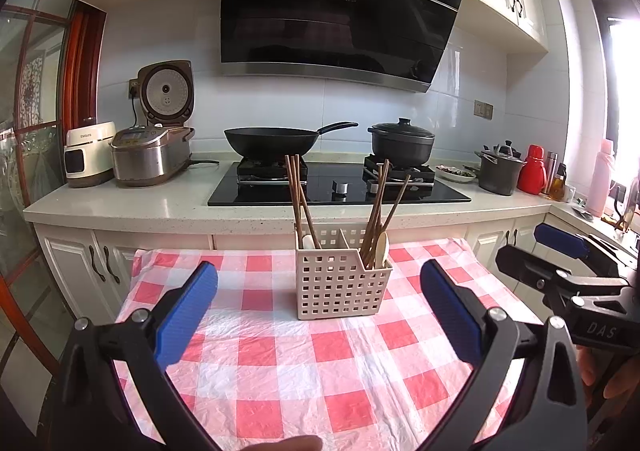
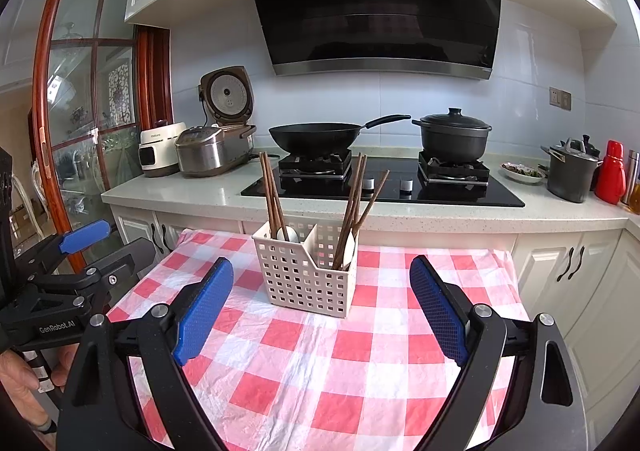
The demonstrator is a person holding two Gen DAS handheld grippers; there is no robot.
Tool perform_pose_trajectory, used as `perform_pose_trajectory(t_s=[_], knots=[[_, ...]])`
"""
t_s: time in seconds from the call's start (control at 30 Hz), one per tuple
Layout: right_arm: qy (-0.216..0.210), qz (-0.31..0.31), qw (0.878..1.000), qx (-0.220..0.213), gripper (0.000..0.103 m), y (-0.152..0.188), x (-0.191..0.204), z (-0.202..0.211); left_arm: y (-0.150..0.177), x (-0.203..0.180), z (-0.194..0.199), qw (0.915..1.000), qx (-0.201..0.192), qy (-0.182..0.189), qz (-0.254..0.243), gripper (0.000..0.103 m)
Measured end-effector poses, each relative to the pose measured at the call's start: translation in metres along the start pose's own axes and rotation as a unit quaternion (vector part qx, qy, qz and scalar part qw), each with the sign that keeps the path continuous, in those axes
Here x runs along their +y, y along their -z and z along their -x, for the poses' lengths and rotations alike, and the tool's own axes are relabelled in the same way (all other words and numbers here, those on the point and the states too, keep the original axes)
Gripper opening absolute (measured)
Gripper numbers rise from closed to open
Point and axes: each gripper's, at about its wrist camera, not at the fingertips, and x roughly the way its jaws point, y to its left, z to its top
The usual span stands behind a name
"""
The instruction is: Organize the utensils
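Grippers are held side by side above the near part of the checked tablecloth point(image 1: 280, 363), both aimed at the utensil basket point(image 1: 340, 283). The left gripper point(image 1: 318, 305) is spread wide, with nothing held between its blue pads point(image 1: 188, 311). The right gripper point(image 2: 322, 305) is likewise spread wide and empty. In the left wrist view, the right gripper is seen at the right edge, with part of a hand point(image 1: 600, 371) below it; in the right wrist view, a hand point(image 2: 24, 383) is seen at the lower left edge.

The basket is a cream, perforated container placed on the far middle of the tablecloth, well apart from both grippers. It is divided into two compartments. In the left compartment, a group of brown chopsticks point(image 2: 272, 195) stands nearly upright beside one white spoon point(image 2: 289, 234). In the right compartment, a second group of chopsticks point(image 2: 358, 203) leans to the right, with one white spoon point(image 2: 350, 247) among them. An exact chopstick count cannot be determined, as the sticks overlap.

Behind the table, one black wok point(image 1: 272, 141) and one lidded black pot point(image 1: 402, 143) are set on the stove point(image 1: 340, 187).
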Motion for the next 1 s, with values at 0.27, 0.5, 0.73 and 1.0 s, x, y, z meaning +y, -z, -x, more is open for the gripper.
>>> perform_pose_trajectory(t_s=[0.27, 0.5, 0.73, 1.0], knots=[[0.000, -0.001, 1.000, 0.000, 0.085, -0.0007, -0.0001, 0.0004, -0.0004, 0.0021, 0.0010, 1.0000, 0.000, 0.000, 0.000, 0.098], [0.000, -0.002, 1.000, 0.000, 0.085, -0.0008, -0.0009, -0.0004, -0.0006, 0.0015, 0.0019, 1.0000, 0.000, -0.001, -0.003, 0.098], [-0.001, -0.001, 1.000, 0.001, 0.085, -0.0002, -0.0008, -0.0010, -0.0003, 0.0016, 0.0014, 1.0000, 0.000, -0.001, -0.003, 0.098], [0.000, 0.000, 1.000, 0.002, 0.085, 0.0009, -0.0010, -0.0015, -0.0003, 0.0008, 0.0029, 1.0000, -0.001, -0.001, -0.005, 0.098]])
